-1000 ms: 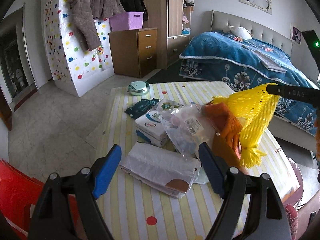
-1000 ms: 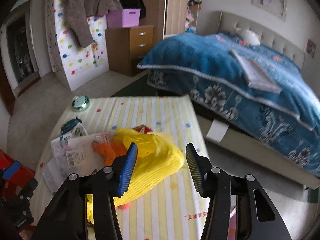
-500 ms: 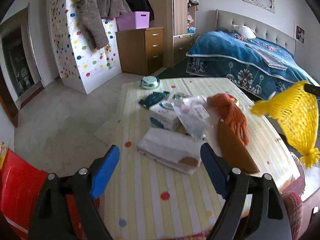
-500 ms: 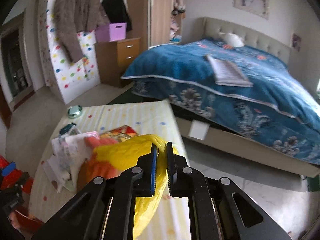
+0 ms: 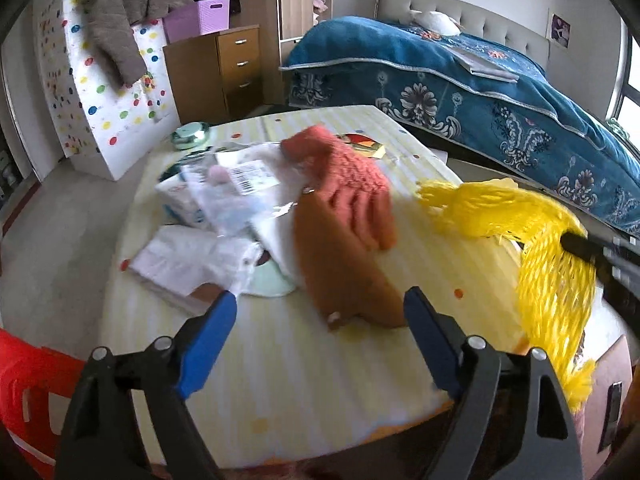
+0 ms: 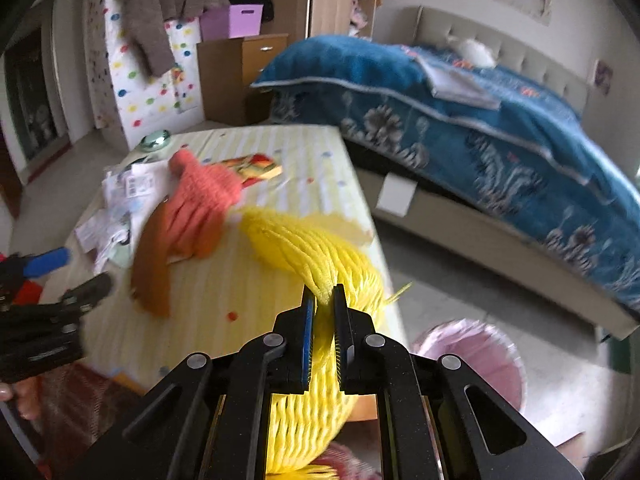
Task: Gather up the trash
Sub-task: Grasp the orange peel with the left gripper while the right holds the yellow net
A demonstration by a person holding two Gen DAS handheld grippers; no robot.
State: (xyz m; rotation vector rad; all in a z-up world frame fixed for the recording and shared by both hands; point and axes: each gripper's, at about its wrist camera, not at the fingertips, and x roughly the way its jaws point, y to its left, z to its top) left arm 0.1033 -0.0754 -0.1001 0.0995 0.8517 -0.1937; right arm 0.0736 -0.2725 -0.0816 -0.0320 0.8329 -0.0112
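The right gripper, jaws pinched nearly shut, holds a yellow foam net by its middle, so that both ends droop off the near right corner of the striped table. The grip at mid-length looks chosen to lift the limp mesh in one bunch rather than drag it across the cloth. A pink bin stands on the floor at about 4 o'clock from the jaws in the right wrist view, probably where the net is bound, which would explain why it hangs out past the table edge.

The left gripper hovers wide open and holds nothing, its blue pads framing the rest of the litter: an orange glove draped over a brown card at 12 o'clock, and white wrappers and a clear bag piled toward 10 o'clock. Its spread jaws suggest it is lined up for the next pick while the right hand carries.

From the left wrist view the net hangs at 3 o'clock, clear of the pile. A red basket sits low at 8 o'clock, beside the table. A small silver dish rests at the far edge, well apart from the trash. Most of the litter remains on the table, so the job appears only begun.
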